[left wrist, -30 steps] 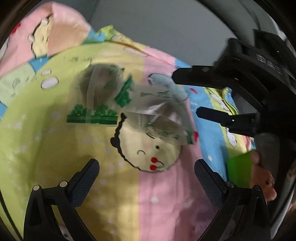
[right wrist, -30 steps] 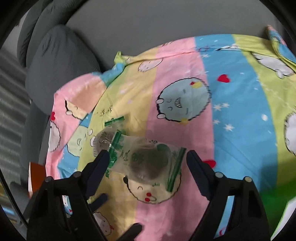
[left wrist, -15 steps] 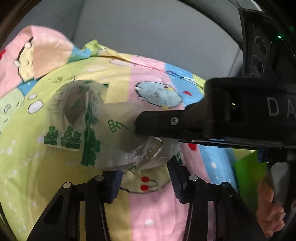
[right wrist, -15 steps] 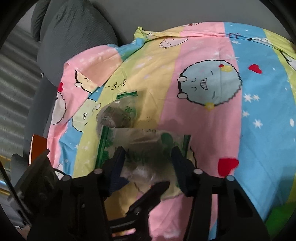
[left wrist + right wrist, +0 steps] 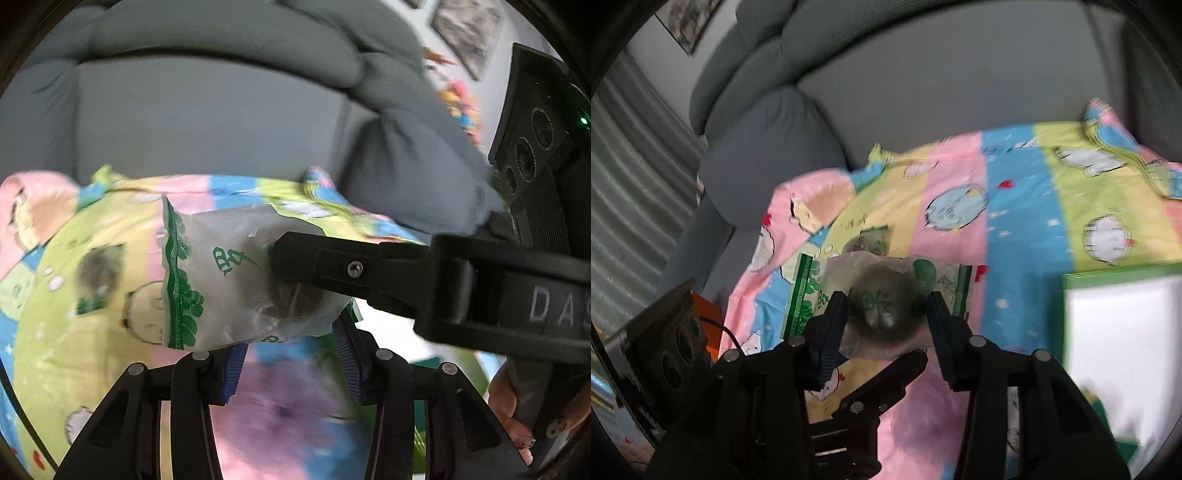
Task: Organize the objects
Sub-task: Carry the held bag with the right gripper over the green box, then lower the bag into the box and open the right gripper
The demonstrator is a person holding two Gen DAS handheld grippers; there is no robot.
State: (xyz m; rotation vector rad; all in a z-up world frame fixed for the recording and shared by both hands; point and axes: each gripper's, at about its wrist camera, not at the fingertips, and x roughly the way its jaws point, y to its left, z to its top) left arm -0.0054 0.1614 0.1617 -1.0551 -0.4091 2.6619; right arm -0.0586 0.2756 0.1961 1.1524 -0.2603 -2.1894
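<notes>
One clear bag [image 5: 882, 295] (green-printed) holds a dark round lump; right gripper [image 5: 886, 314] clamps it.

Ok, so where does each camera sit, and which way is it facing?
Left wrist: on the left gripper, looking along its fingers down at the cartoon sheet and grey sofa; the right gripper and a hand cross in from the right.
Right wrist: on the right gripper, facing the same sheet and sofa; the left gripper shows underneath.
Shared: the green-printed packet, on which both grippers' jaws have just closed.
</notes>
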